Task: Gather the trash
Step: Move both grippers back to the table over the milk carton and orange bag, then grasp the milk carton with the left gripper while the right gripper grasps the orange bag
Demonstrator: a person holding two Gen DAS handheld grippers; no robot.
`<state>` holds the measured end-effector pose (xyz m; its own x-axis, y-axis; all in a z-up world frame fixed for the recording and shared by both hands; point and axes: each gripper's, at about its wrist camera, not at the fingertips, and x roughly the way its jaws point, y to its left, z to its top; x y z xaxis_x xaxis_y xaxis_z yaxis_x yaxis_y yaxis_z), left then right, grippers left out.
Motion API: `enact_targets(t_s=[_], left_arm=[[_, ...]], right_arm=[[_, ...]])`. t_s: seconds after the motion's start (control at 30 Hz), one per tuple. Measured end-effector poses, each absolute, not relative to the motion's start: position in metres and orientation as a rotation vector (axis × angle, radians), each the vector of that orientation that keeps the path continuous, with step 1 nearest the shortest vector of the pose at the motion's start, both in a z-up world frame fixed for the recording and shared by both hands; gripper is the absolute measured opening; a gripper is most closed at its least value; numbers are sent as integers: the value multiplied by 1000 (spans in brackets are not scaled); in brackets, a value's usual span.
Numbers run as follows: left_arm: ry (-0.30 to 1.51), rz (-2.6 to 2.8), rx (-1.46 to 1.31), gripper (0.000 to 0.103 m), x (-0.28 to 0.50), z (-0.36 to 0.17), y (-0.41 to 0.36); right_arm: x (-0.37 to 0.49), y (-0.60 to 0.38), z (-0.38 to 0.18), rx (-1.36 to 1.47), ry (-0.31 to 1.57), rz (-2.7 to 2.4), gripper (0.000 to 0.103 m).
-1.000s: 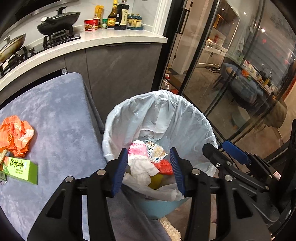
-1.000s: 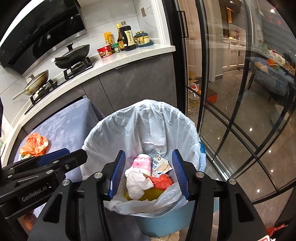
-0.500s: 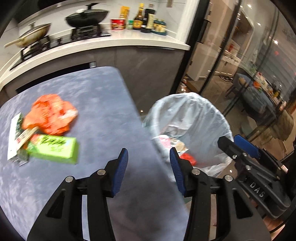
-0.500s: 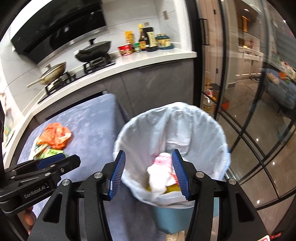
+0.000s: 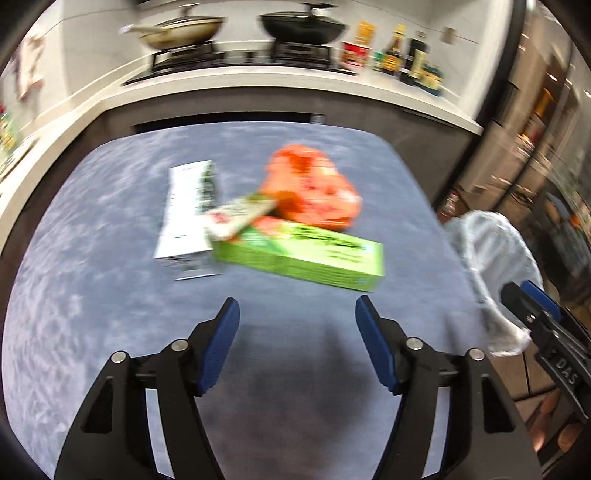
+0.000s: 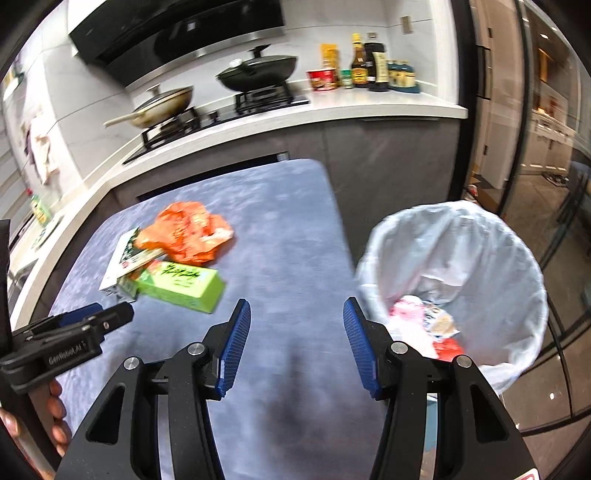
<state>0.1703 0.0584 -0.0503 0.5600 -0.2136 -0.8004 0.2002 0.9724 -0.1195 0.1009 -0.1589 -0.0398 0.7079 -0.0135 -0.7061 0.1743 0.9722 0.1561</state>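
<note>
Green box beyond opening, empty left claw

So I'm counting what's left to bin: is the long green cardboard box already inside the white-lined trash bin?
No: the long green cardboard box lies on the grey-blue tabletop, apart from the white-lined trash bin.

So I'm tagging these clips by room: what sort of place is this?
A home kitchen, most likely. A gas hob with a black lidded wok sits under a range hood, sauce bottles line the white counter, and a lined trash bin stands beside a blue-grey table.
</note>
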Motion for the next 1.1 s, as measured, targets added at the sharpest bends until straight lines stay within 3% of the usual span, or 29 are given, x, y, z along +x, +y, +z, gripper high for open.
enact_targets(t_s=[0.23, 0.57, 0.67, 0.73, 1.1], left_arm=[[952, -136, -75, 78, 195, -67, 110], [960, -121, -87, 77, 231, -89, 123], [960, -127, -90, 68, 239, -90, 123], [982, -145, -98, 49, 245, -94, 125], [968, -148, -149, 48, 240, -85, 146]], right_arm=[[126, -125, -43, 195, 794, -59, 51], [163, -106, -52, 173, 818, -32, 51], [177, -103, -54, 169, 822, -22, 51], [185, -101, -55, 168, 822, -11, 51], [245, -77, -73, 151, 858, 55, 51]])
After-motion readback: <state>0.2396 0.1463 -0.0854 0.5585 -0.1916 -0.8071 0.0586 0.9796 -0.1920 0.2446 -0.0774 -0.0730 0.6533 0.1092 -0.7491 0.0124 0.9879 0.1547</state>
